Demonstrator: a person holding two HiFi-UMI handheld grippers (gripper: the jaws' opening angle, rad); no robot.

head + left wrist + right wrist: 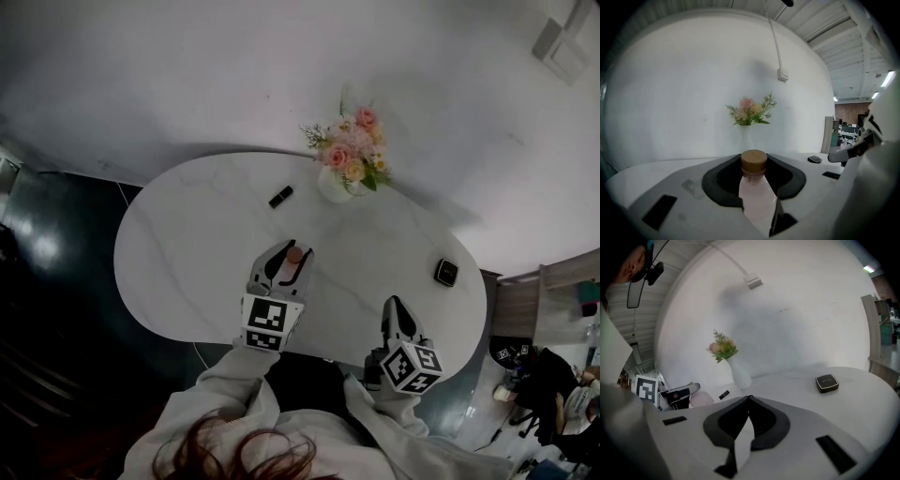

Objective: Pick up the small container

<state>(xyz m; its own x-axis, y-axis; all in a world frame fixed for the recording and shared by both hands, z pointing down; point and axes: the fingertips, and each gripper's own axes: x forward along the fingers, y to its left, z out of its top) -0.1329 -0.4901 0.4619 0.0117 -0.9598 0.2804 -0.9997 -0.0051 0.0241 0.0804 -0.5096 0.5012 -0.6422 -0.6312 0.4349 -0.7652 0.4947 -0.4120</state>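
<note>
Closest to us, over the near edge of the white marble-patterned oval table [206,244], our right gripper [749,399] has its jaws brought fully together with nothing between them.

A little further in, towards the left of that near edge, our left gripper [289,262] stands partly open, its jaws closed onto the small pale pink bottle-shaped container [757,197]. The container lies along the jaws with its round wooden cap [753,161] pointing away from us. We cannot tell whether it hangs clear of the tabletop.

We judge the container light, and stiff enough to take a firm squeeze. Its smooth, glossy sides could slide against the pads, and if it is glass, a drop onto the hard top could crack it. The wide body below the neck, where the jaws sit now, looks the safest place to hold; the cap may only be pushed on.

Further out, near the right edge, lies a flat black square case [446,272]. Past the middle rests a small black tube [280,197]. At the far edge stands a white vase of pink flowers [333,183].
</note>
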